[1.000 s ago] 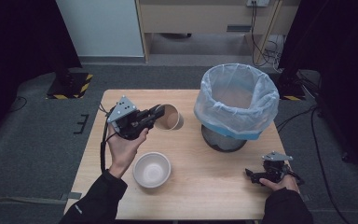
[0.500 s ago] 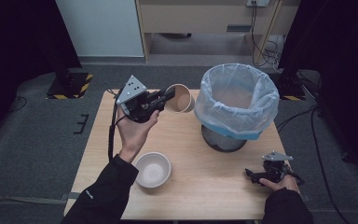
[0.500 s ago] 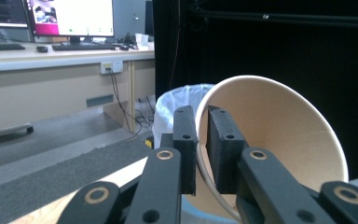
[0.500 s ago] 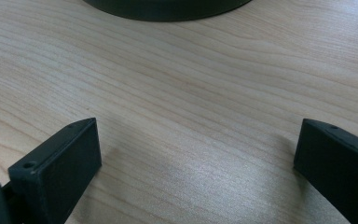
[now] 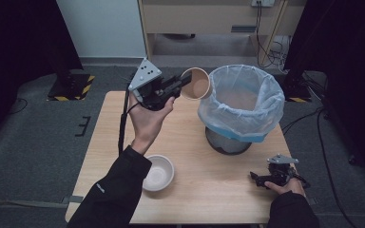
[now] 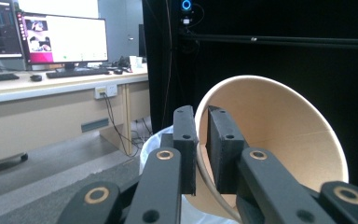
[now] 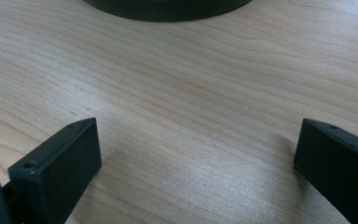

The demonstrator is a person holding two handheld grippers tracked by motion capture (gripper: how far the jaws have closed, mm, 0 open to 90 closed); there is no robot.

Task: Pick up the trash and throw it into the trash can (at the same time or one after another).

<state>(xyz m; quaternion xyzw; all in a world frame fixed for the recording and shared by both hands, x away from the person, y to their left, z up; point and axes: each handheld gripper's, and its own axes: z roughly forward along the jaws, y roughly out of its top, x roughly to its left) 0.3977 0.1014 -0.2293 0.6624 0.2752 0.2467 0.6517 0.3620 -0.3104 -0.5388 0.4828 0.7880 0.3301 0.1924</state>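
My left gripper (image 5: pixel 184 84) is raised above the table's far side, shut on the rim of a brown paper cup (image 5: pixel 197 83). The cup lies on its side in the air, its mouth toward me, just left of the bin (image 5: pixel 241 102). In the left gripper view the two pads (image 6: pixel 185 140) pinch the cup's wall (image 6: pixel 279 126), one inside and one outside. My right gripper (image 5: pixel 260 179) rests on the table near the front right corner, its jaws wide apart over bare wood (image 7: pixel 200 107), nothing between them.
A waste bin lined with a pale blue bag stands on the table's right half; its dark base (image 7: pixel 168 8) lies ahead of the right gripper. A white bowl (image 5: pixel 158 172) sits near the front edge. Beyond the table are a desk and monitor (image 6: pixel 60 39).
The left hand has lifted the cup off the table and carried it up and right, toward the bin's rim. The right gripper has stayed put.
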